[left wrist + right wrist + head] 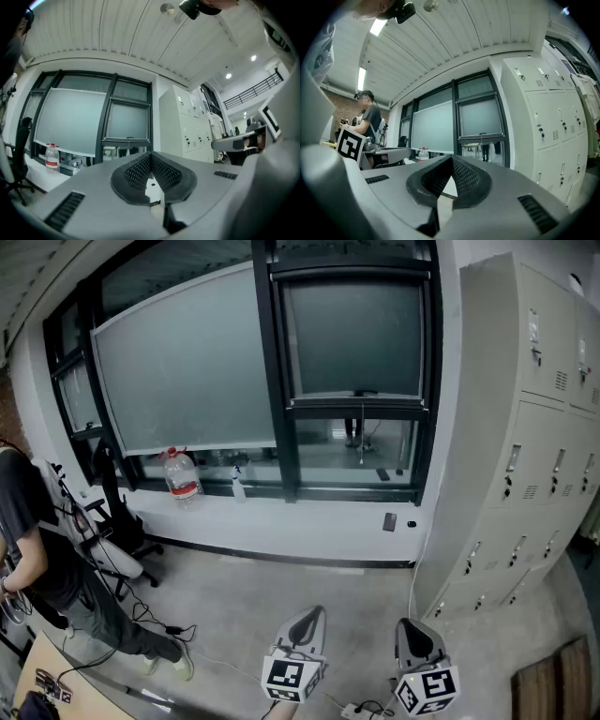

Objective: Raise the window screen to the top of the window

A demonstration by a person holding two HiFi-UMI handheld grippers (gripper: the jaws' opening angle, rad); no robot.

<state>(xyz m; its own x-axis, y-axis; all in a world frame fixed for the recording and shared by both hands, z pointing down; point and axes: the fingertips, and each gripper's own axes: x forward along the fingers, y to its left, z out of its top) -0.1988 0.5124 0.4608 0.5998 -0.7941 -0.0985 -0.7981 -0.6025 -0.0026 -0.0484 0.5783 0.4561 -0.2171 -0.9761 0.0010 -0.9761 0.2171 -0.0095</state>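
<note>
The window screen (354, 338) is a grey panel in the right, narrower pane of a dark-framed window. Its bottom bar (361, 399) sits about two thirds of the way down the pane, and a thin pull cord (362, 432) hangs below it. The screen also shows far ahead in the left gripper view (126, 121) and the right gripper view (480, 117). My left gripper (314, 612) and right gripper (406, 624) are low in the head view, well back from the window over the floor. Both point toward it, jaws shut on nothing (151, 153) (452, 157).
Tall grey lockers (525, 427) stand right of the window. A water bottle (182, 474) and a small spray bottle (237, 484) rest on the sill. A person (37, 549) and an office chair (112, 521) are at the left, with cables (159, 624) on the floor. A wooden pallet (553, 681) lies at the bottom right.
</note>
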